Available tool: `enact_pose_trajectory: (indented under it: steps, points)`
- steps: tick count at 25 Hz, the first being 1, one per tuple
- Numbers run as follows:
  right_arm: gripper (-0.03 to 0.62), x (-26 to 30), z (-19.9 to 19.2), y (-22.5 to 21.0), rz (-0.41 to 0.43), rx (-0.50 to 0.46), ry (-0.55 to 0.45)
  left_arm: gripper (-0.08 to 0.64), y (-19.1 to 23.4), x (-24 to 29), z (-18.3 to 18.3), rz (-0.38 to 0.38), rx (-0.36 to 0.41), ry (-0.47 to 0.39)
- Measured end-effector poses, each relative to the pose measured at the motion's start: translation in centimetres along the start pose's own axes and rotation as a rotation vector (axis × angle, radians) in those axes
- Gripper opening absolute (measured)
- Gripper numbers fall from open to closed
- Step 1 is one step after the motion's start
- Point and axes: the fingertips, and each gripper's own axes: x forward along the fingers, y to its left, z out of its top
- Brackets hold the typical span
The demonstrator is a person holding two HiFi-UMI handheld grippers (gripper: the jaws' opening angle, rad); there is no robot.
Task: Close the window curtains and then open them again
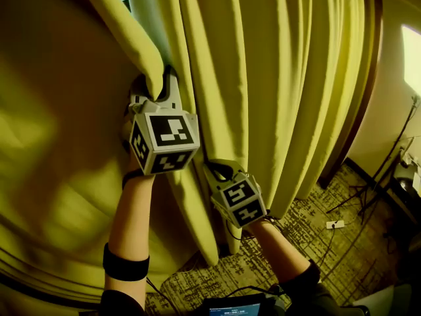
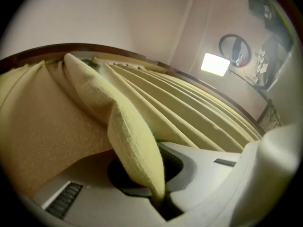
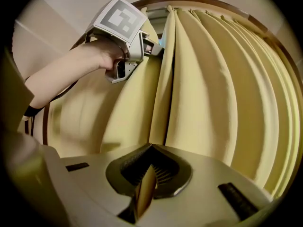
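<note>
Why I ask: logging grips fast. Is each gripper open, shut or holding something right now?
Left gripper: closed on a fold of the left curtain.
Right gripper: closed on the edge of the right curtain.

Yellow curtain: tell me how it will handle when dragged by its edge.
Probably floppy: the yellow curtain hangs in soft folds and droops over the left gripper. Likely thick and fairly heavy, judging by its plump pinched fold. Its nubbly weave probably resists slipping.

The head view looks steeply down on the curtains [image 1: 276, 78]. Each gripper view sits just behind its own fingers [image 2: 85, 193], facing the same folds closely; the right one also catches the left gripper [image 3: 157, 45].
</note>
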Motion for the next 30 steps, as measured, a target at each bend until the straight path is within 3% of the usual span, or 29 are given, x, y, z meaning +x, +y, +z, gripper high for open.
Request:
enact_pose_trajectory:
  steps: [6, 14, 22, 30]
  points:
    - [0.015, -2.0, 0.6, -6.1, 0.036, 0.021, -0.024, 0.006, -3.4, 3.6, 3.2, 0.024, 0.034, 0.04]
    - [0.015, -5.2, 1.0, -9.8, 0.104, 0.036, -0.054, 0.006, -7.0, 5.9, 6.4, 0.053, 0.079, 0.108]
    - [0.015, -10.3, -1.8, -16.4, 0.137, 0.044, -0.064, 0.006, -15.5, 9.0, 11.0, 0.049, 0.115, 0.133]
    - [0.015, -11.1, -2.6, -17.5, 0.154, 0.072, -0.041, 0.006, -14.4, 9.7, 10.9, 0.08, 0.082, 0.163]
